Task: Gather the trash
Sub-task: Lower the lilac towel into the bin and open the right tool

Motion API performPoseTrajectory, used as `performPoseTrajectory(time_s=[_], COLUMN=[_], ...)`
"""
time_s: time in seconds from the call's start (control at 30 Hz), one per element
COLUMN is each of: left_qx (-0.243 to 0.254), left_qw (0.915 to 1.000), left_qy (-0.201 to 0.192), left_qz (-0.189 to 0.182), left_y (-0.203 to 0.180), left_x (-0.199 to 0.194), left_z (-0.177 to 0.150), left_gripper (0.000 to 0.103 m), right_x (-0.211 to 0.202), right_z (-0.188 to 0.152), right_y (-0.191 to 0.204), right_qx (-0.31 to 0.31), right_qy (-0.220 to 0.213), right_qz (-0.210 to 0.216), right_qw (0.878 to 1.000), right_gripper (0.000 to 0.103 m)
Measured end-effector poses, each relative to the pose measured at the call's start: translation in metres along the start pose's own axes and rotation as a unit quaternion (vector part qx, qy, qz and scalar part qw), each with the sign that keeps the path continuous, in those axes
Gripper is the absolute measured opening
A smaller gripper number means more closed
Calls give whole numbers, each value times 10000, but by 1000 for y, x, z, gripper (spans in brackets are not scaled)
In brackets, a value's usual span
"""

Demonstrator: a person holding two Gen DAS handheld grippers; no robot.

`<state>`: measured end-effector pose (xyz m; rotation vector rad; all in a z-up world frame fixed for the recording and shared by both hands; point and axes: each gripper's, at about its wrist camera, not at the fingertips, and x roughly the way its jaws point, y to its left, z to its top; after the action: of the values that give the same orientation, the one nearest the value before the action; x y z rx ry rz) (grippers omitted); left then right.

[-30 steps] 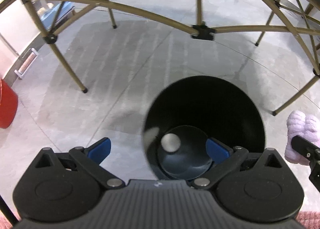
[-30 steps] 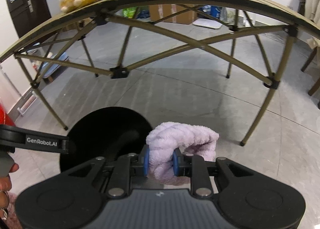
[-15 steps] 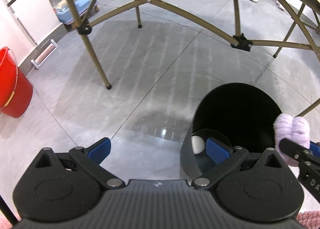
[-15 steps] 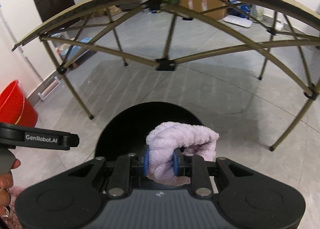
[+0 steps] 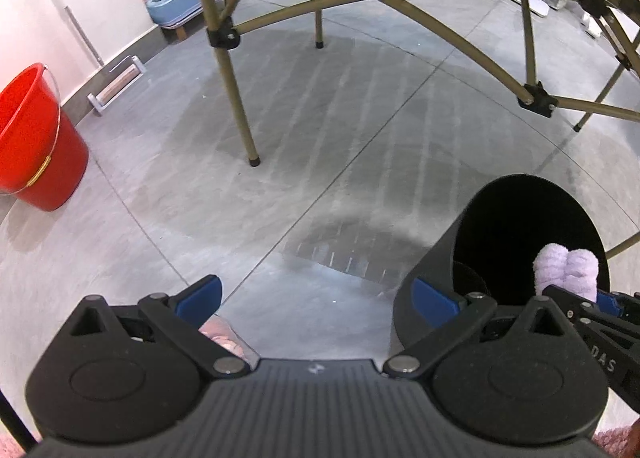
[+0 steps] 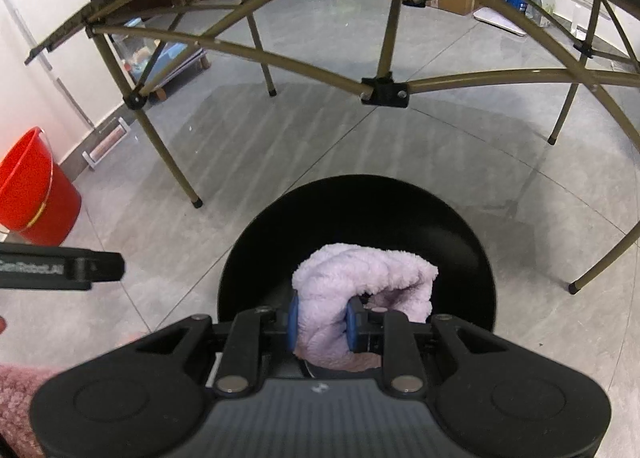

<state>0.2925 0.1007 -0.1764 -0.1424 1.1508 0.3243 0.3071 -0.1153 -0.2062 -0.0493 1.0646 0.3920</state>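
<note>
A black round trash bin [image 6: 356, 214] stands on the grey floor; in the left wrist view it [image 5: 432, 270] sits at the lower right. My right gripper [image 6: 320, 324] is shut on a fluffy lilac cloth [image 6: 360, 278] and holds it right over the bin's mouth. The cloth also shows in the left wrist view [image 5: 566, 268], above the bin opening. My left gripper [image 5: 316, 298] is open and empty, to the left of the bin, its right finger beside the bin's wall. The bin's inside is dark.
A folding table's olive metal legs and cross bars [image 6: 384, 92] stand just beyond the bin. A red bucket [image 5: 32, 138] sits by the left wall. Boxes and bags lie at the far side of the room. A pink fuzzy surface [image 6: 20, 398] is at the lower left.
My left gripper has swung left, off the bin's mouth. My right gripper has carried the lilac cloth from beside the bin to over its opening.
</note>
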Motion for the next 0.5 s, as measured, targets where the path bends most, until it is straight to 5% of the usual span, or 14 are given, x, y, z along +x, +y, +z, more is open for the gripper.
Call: performPoseTrajectory(time_s=[0.4, 0.5], left_qx=[1, 1], left_qw=[10000, 10000], left_qy=[38, 51], left_qz=[-7, -13], left_y=[-2, -3], left_x=[2, 1], left_z=[0, -1], left_gripper=[103, 103], right_x=[18, 18], right_z=[-2, -1], right_y=[6, 4], right_qx=[11, 67], right_qy=[292, 299], right_qz=[-106, -152], right_qw=[9995, 9994], right_gripper=[23, 34])
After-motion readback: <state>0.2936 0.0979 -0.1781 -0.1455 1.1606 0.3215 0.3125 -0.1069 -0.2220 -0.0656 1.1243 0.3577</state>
